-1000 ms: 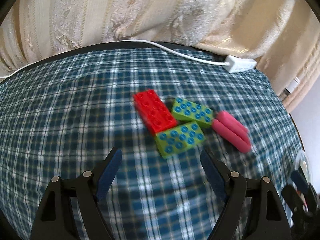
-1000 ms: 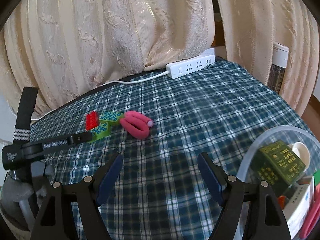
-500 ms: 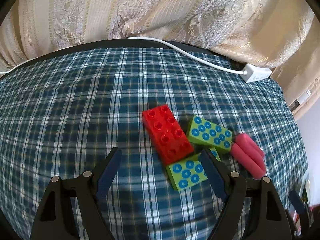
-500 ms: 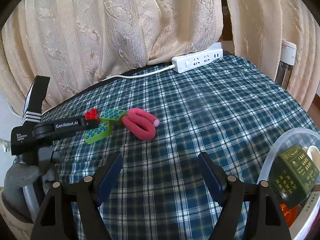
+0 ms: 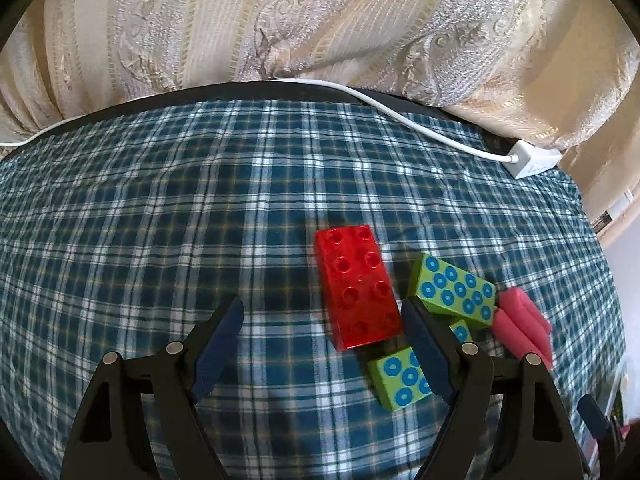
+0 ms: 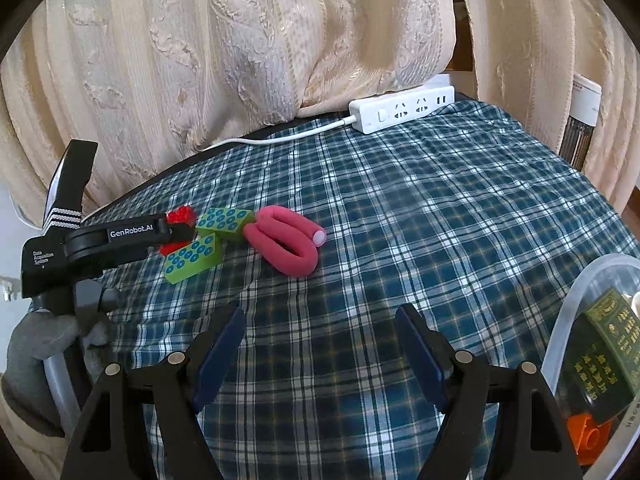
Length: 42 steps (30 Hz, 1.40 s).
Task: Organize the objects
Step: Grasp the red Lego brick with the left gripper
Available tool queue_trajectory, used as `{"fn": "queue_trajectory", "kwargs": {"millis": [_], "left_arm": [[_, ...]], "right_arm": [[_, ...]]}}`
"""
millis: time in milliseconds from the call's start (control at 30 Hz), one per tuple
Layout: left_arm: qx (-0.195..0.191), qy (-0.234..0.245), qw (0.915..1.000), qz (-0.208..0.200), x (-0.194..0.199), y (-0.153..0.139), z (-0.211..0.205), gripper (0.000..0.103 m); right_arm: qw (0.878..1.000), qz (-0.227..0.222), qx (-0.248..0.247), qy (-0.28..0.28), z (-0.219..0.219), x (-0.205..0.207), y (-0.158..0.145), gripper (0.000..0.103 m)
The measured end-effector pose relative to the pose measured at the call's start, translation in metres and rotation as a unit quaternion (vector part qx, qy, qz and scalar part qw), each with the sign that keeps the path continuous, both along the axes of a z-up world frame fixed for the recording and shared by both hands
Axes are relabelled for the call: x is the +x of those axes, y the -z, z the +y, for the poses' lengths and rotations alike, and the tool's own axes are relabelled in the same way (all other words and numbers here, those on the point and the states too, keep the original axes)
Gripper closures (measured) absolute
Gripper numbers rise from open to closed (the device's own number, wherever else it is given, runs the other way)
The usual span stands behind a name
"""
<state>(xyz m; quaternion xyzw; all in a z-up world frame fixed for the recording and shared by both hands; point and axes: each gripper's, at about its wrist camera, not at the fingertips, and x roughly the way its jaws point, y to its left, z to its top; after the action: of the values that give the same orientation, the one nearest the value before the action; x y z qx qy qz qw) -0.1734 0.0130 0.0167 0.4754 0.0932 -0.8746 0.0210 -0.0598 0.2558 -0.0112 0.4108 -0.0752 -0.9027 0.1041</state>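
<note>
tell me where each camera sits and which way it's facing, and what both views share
Left wrist: sits on the left gripper, angled down at the red block and two green blocks; its own open fingers show.
Right wrist: sits on the right gripper, facing across the plaid cloth toward the curtain; its open fingers, the left gripper and a gloved hand show.
Shared: the blocks, pink foam roller, power strip, cloth.

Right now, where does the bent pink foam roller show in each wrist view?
Left wrist: bent pink foam roller at the right edge, beyond the spotted green bricks.
Right wrist: left of centre, right of those bricks.
Shared landmark: white power strip.
</note>
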Motion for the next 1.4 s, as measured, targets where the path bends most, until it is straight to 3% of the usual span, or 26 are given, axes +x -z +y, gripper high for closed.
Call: {"fn": "queue_trajectory", "kwargs": {"millis": [667, 800, 1100, 1400], "left_arm": [[-0.041, 0.003, 0.9991, 0.011, -0.017, 0.004, 0.0, 0.023], [-0.063, 0.006, 0.9978, 0.019, -0.015, 0.004, -0.001, 0.036], [-0.063, 0.024, 0.9972, 0.031, -0.009, 0.002, 0.003, 0.07], [-0.051, 0.026, 0.9979, 0.031, -0.006, 0.001, -0.002, 0.07]], "right_arm": [[1.0, -0.002, 0.007, -0.002, -0.003, -0.005, 0.001, 0.022], [1.0, 0.002, 0.012, -0.003, -0.006, -0.01, -0.003, 0.022], [0.999, 0.004, 0.032, -0.005, -0.014, -0.03, -0.002, 0.022], [0.998, -0.009, 0.055, -0.005, -0.024, -0.057, 0.006, 0.022]]}}
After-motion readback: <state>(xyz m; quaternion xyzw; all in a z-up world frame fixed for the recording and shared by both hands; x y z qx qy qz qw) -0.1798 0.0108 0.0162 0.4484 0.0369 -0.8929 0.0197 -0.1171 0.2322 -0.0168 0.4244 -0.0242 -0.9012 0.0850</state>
